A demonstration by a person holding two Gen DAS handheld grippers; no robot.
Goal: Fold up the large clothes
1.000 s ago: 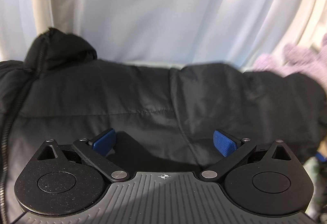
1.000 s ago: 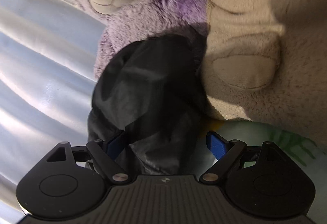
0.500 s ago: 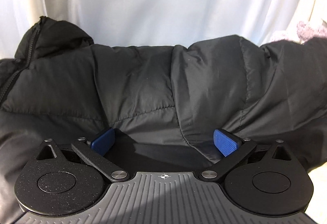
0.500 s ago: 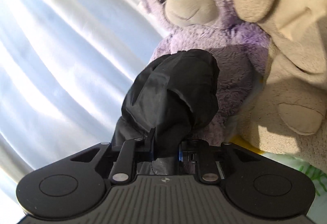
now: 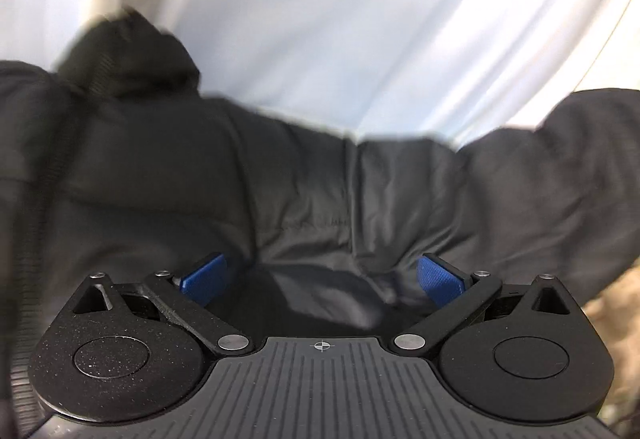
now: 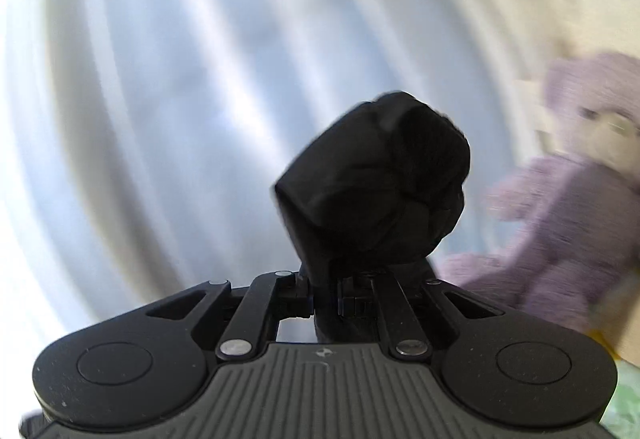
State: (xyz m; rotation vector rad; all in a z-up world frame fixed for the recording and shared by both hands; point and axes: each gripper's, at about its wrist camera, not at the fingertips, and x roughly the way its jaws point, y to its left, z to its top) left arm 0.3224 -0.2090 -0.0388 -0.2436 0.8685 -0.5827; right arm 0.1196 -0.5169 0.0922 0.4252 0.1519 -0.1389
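Pale curtain (image 6: pixel 160 99) behind; right tool (image 6: pixel 324 299) pinches black jacket (image 6: pixel 376 183) cuff.

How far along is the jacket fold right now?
Early. Done: the right gripper is shut on a bunched end of the black jacket, lifted against the curtain. In hand: carrying that end. Left: the left gripper is open over the jacket, which is rumpled, not folded flat.

Rumpled black puffer jacket (image 5: pixel 304 199)
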